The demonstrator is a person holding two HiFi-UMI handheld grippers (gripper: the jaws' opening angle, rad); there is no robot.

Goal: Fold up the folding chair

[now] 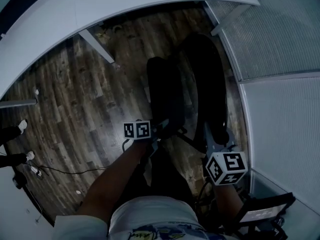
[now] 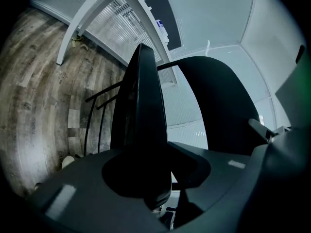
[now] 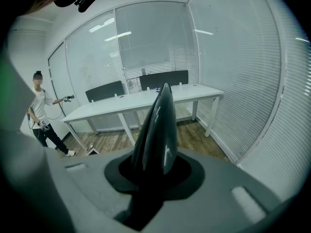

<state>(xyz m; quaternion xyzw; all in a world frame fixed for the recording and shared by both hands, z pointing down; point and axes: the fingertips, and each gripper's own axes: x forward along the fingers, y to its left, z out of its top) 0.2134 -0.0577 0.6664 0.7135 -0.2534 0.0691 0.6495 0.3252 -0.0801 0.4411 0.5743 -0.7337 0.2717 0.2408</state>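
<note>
- Wood floor (image 1: 75, 99): open boards to the left of the work, so there is room to swing the frame.
- White table (image 1: 125, 4): runs along the far side, well apart from the chair. A second person (image 3: 41, 110) stands at its end, also well clear.
- Folding chair (image 1: 176, 115): stands on the floor right in front of me, beside the blind-covered glass wall (image 1: 280, 114). Its 2 dark panels are close together and steep, so I judge the fold is most of the way done but not finished.
- Backrest (image 1: 210, 84): the taller panel, nearer the glass. I use it as the anchor (something has to hold the chair in place while the other panel comes in).
- Seat (image 1: 165, 94): the panel on my left, tipped up on edge. A gap to the backrest remains.
- Right gripper (image 1: 212, 141): jaws narrow, clamped on the backrest's thin edge, which runs straight out between them.
- Left gripper (image 1: 159, 131): jaws narrow too, pinching the seat's edge. This grip is there to lever the seat toward the backrest.
- Risk, my judgement: the glossy edges could slip from either grip.
</note>
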